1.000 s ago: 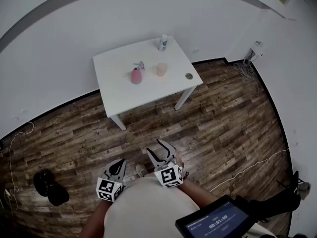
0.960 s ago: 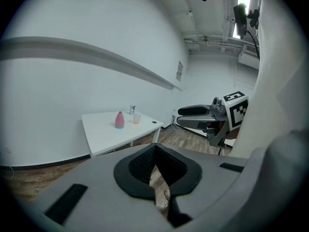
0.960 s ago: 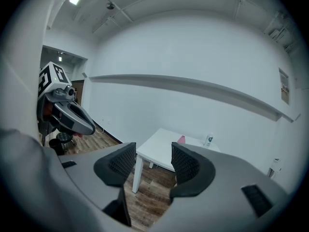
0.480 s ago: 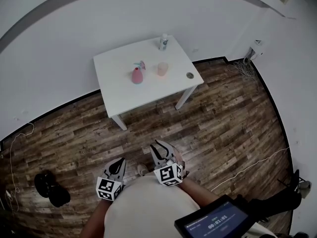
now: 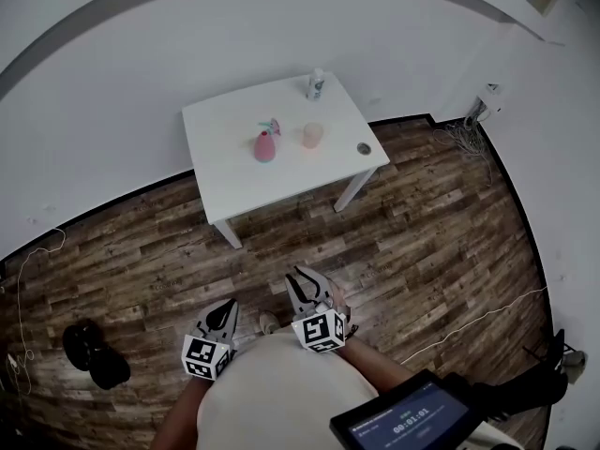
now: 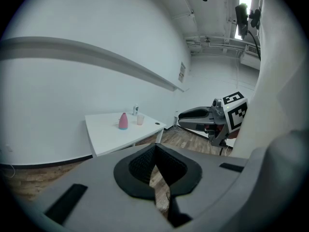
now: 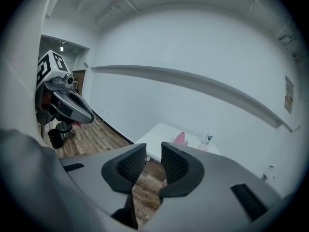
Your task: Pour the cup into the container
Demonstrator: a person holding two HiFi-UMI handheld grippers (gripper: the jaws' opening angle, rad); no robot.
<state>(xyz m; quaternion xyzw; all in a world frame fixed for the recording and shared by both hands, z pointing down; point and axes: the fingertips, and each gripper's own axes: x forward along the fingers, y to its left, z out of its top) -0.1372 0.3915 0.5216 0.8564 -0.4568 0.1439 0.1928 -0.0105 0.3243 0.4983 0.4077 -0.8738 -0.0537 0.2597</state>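
Note:
Far ahead stands a white table (image 5: 272,181) with a pink flask-shaped container (image 5: 265,146), a pale peach cup (image 5: 312,135) and a small bottle (image 5: 316,84) on it. Both grippers are held close to the person's body, well short of the table. My left gripper (image 5: 228,309) is shut with nothing in it; its view shows the container (image 6: 123,122) and the cup (image 6: 140,120) in the distance. My right gripper (image 5: 305,284) has just been closing; a narrow gap remains between its jaws and nothing is in it. The container (image 7: 180,139) peeks over its jaws.
A small round object (image 5: 364,148) lies near the table's right edge. Wooden floor runs between me and the table. Dark objects (image 5: 94,354) sit on the floor at left, a thin cable (image 5: 469,322) at right. A screen device (image 5: 403,420) hangs at the person's front.
The right gripper's jaws have drawn much closer together. The left gripper looks the same. The table sits slightly further right in the head view.

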